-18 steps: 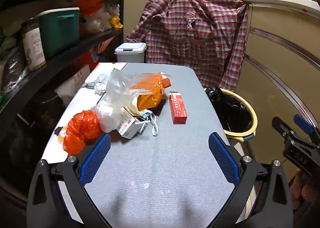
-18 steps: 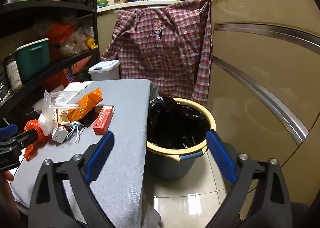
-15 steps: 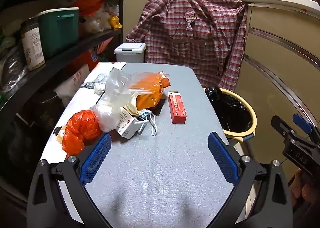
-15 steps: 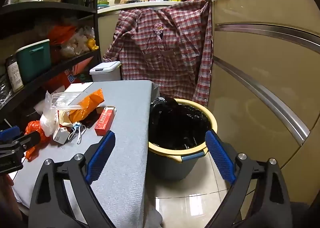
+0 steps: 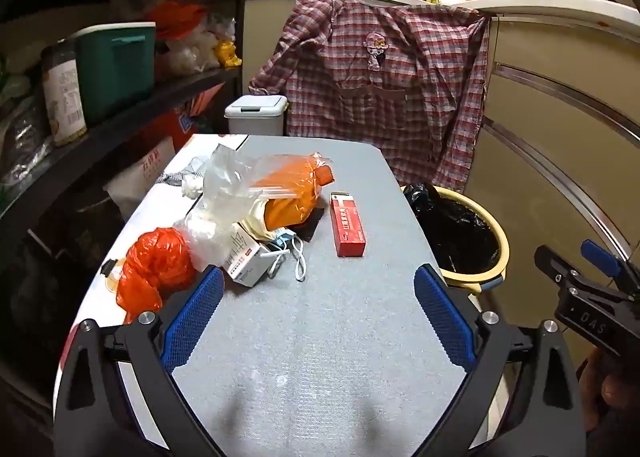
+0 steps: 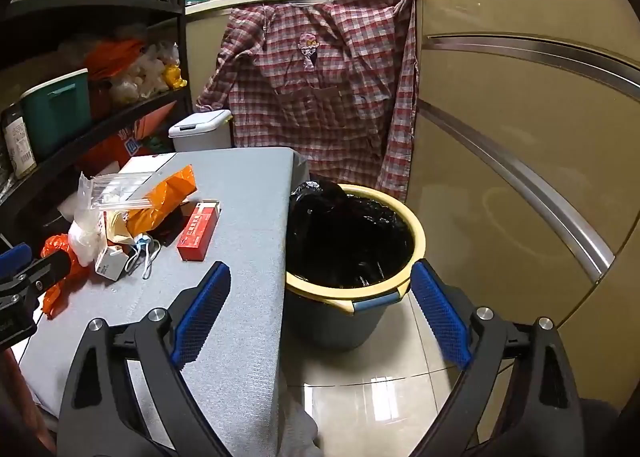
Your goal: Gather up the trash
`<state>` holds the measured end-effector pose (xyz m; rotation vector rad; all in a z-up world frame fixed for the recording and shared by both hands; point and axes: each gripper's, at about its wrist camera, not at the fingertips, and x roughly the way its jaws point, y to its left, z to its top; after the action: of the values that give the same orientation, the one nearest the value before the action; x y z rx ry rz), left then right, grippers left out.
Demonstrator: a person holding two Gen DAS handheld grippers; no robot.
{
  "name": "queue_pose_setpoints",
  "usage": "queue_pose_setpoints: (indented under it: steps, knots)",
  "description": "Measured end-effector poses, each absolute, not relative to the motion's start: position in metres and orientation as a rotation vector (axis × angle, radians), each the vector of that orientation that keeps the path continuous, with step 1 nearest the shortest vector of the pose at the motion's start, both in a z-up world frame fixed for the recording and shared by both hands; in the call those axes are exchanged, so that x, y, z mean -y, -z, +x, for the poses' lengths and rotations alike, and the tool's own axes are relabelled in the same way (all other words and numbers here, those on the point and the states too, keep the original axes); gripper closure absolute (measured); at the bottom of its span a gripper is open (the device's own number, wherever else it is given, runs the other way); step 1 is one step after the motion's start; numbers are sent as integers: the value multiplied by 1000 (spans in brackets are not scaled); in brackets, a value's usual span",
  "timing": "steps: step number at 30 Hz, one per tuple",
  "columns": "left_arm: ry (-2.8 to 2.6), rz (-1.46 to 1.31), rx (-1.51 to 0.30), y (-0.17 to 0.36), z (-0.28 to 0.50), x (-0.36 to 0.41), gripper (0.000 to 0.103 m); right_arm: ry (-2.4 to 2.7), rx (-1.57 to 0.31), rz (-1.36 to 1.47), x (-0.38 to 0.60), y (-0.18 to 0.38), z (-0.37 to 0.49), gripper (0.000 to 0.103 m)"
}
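A heap of trash lies on the grey table (image 5: pixel 320 337): a crumpled red-orange bag (image 5: pixel 154 263), a clear zip bag (image 5: pixel 228 185) over an orange packet (image 5: pixel 290 193), a small white box (image 5: pixel 248 261), a face mask (image 5: pixel 294 253) and a red carton (image 5: pixel 347 229). My left gripper (image 5: pixel 318 317) hovers open over the near table, short of the heap, nothing between its pads. My right gripper (image 6: pixel 320 313) is open too, over the table's right edge and the bin. The yellow-rimmed bin (image 6: pixel 356 241) with a black liner stands on the floor right of the table.
Dark shelving (image 5: pixel 100 109) with a teal box and a jar runs along the left. A plaid shirt (image 5: pixel 384 89) hangs behind the table, a small white lidded bin (image 5: pixel 256 113) beside it. Beige curved cabinet fronts (image 6: pixel 520 137) and glossy floor tiles (image 6: pixel 372 397) lie to the right.
Both grippers have drifted slightly forward toward the heap and bin; the trash lies where it did and both stay open.
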<state>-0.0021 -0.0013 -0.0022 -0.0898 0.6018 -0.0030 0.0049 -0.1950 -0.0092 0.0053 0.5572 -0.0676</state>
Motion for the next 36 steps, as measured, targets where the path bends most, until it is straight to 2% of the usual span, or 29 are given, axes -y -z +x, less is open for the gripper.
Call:
queue_pose_setpoints:
  steps: [36]
  knots:
    - [42,-77,-618,3,-4,12,10,89,-558,1,198,6,5,13]
